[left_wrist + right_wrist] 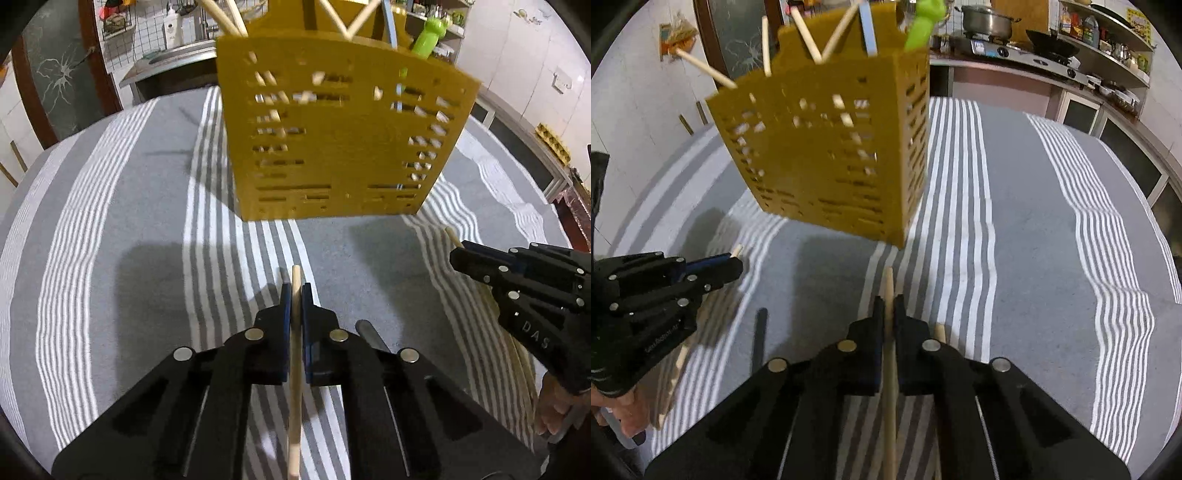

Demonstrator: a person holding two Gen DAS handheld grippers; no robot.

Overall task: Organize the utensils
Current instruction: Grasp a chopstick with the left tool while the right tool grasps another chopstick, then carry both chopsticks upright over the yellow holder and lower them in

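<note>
Gripping one chopstick (295,354) each, both jaws clamped, yellow utensil holder (340,140) ahead, dark utensil (760,339) between.

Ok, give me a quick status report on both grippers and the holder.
Left gripper shut on a wooden chopstick. Right gripper shut on another chopstick. Yellow holder ahead on striped cloth, partly filled. Path clear.

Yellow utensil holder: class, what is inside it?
The yellow utensil holder contains several wooden chopsticks, a green handle and a blue-grey handle. Its walls hide their lower ends.
</note>
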